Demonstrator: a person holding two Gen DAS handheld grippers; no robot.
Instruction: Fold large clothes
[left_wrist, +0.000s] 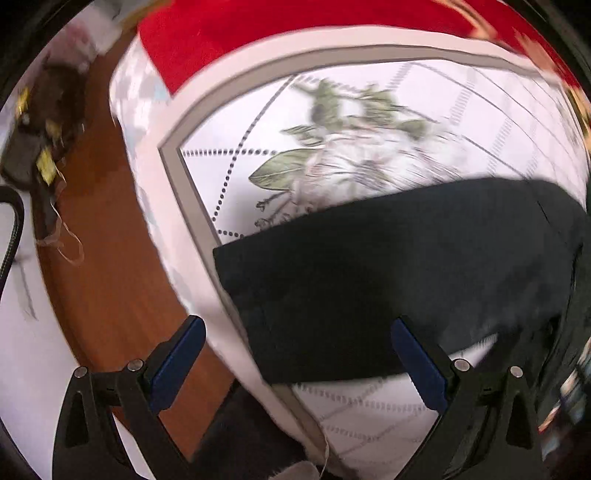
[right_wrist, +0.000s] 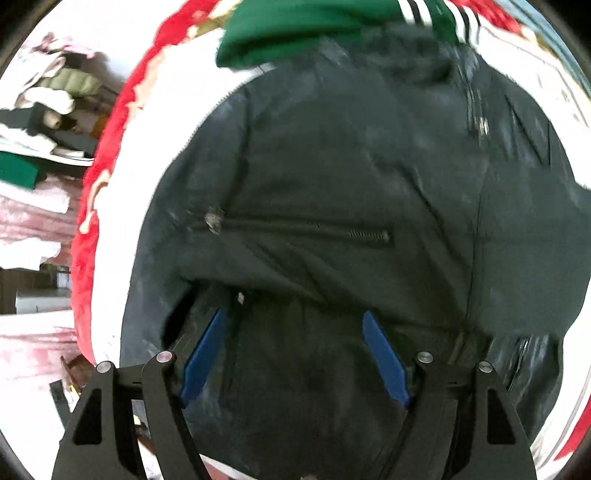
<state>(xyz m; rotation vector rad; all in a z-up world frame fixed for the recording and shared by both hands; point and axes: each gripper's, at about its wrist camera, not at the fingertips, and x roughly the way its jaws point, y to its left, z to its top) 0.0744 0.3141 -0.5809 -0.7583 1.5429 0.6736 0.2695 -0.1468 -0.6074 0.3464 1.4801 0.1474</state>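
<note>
My left tool (left_wrist: 295, 343) stands wide, empty, above the dark jacket's (left_wrist: 388, 288) edge on the floral bed (left_wrist: 229, 177). My right tool (right_wrist: 293, 345) is wide, gripping nothing, over the jacket's zip pocket (right_wrist: 295, 227).

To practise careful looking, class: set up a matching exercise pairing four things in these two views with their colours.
Things:
1. jacket
2. blanket
3. folded garment beyond the jacket
4. floor

Colours:
A. green
B. brown
C. black
D. red

Pairs: 1-C, 2-D, 3-A, 4-B
</note>
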